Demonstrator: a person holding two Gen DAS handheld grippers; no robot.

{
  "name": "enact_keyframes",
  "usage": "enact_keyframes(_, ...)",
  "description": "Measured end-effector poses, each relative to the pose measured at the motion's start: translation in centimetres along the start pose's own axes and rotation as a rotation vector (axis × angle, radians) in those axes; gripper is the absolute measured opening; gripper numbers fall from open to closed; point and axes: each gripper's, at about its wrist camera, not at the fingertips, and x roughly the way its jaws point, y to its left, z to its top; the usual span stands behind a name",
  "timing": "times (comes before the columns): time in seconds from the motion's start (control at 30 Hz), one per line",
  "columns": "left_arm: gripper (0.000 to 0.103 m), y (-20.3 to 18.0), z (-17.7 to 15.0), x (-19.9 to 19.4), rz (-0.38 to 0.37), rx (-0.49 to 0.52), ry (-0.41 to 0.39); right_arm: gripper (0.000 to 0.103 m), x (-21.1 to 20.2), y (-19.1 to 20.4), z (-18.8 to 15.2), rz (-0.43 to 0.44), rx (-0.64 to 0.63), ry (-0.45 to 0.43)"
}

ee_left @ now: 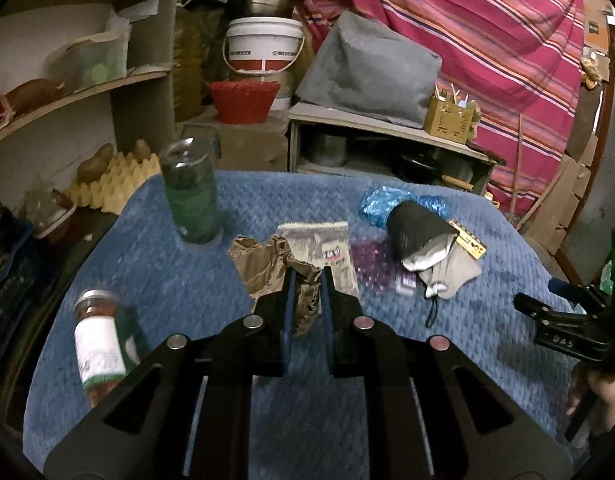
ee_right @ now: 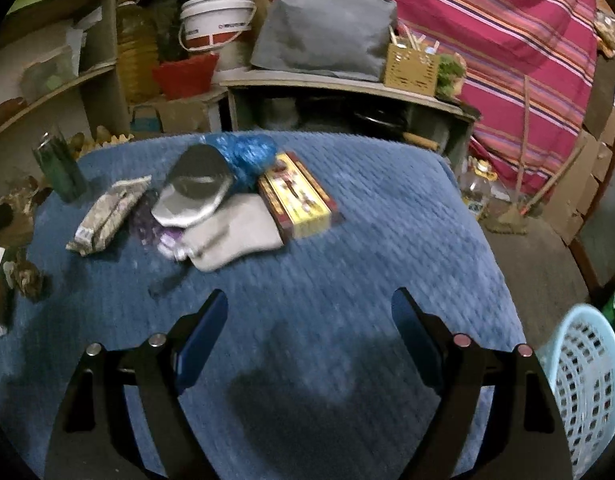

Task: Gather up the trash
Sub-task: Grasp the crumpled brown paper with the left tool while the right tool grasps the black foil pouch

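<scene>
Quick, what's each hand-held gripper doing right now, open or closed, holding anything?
Left hand-held gripper: closed on the crumpled brown paper.
Right hand-held gripper: open and holding nothing, above the blue blanket.

Right tool (ee_right: 309,312) spread empty over blue cloth (ee_right: 387,220), yellow box (ee_right: 297,196), perhaps a cap (ee_right: 197,188), pale basket (ee_right: 587,384)

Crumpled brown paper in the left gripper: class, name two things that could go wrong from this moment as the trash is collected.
1. The left gripper pinches only part of the crumpled brown paper; the loose bulk hangs outside the jaws and might tear or slip free.
2. The light blue basket sits off the table's right edge, so the carry may cross the cluttered middle and could snag the grey cloth or printed packet.
</scene>
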Motion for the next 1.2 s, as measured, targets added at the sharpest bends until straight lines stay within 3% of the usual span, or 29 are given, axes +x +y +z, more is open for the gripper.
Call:
enact_keyframes(0.23, 0.011, 0.4, 1.8, 1.4, -0.006, -0.005, -0.004, 0.083, 2.4, 2.8, 4.0, 0.017, -0.040, -0.032)
enact_keyframes(0.5, 0.011, 1.5, 2.8, 1.7, 0.001, -0.013, -0.008, 0.081, 6.5, 5.4, 6.2, 0.041, -0.093, -0.015)
enact_keyframes(0.53, 0.011, 1.7, 3.0, 1.7, 0.003, -0.014, -0.008, 0.074, 7.1, 5.7, 6.4, 0.043, -0.102, -0.007)
enact_keyframes(0.57, 0.011, 1.8, 3.1, 1.6, 0.006, -0.015, -0.009, 0.060, 7.5, 5.9, 6.6, 0.048, -0.106, 0.005)
enact_keyframes(0.67, 0.011, 2.1, 3.5, 1.2, 0.016, -0.011, -0.015, 0.032, 8.4, 6.0, 6.9, 0.086, -0.098, 0.029)
enact_keyframes(0.73, 0.011, 2.2, 3.6, 0.9, 0.025, -0.004, -0.019, 0.021, 8.3, 5.8, 7.0, 0.107, -0.083, 0.029)
enact_keyframes(0.93, 0.011, 1.8, 4.1, -0.3, 0.028, -0.006, -0.020, 0.017, 6.4, 4.2, 7.0, 0.134, -0.039, -0.014)
enact_keyframes(1.2, 0.011, -3.2, 4.9, -3.1, -0.029, 0.043, -0.058, 0.016, -1.3, -0.5, 5.9, 0.131, 0.002, -0.089)
